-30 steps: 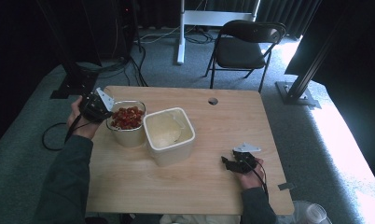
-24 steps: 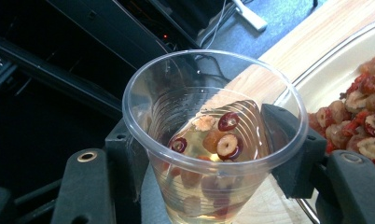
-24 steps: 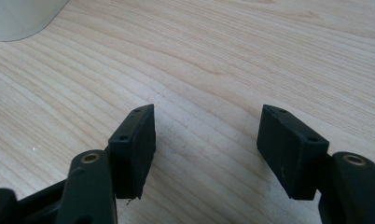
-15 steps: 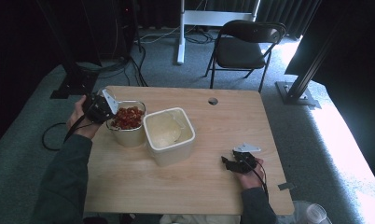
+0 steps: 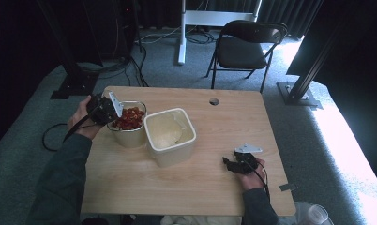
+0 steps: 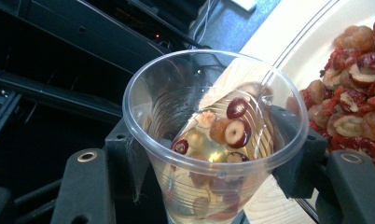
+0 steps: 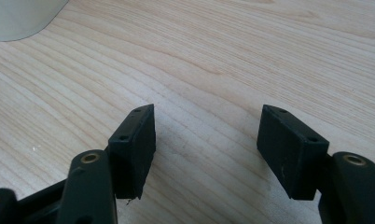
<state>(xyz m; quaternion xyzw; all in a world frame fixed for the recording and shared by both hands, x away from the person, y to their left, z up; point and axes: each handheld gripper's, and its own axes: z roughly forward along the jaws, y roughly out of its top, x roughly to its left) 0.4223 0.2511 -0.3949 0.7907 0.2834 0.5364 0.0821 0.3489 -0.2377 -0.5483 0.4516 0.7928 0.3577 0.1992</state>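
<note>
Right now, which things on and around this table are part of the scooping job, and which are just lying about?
In the job:
- left gripper, shut on the clear plastic cup
- bowl of dried red fruit
- white tub

Lying about:
- right gripper, open over bare table
- folding chair
- second plastic cup at the table's corner

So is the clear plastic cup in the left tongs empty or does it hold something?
Partly filled: the clear plastic cup, clamped in the left tongs, holds some red and tan dried fruit pieces near its bottom.

Grey carpet (image 5: 168,70), black folding chair (image 5: 245,47), sunlit right side.
</note>
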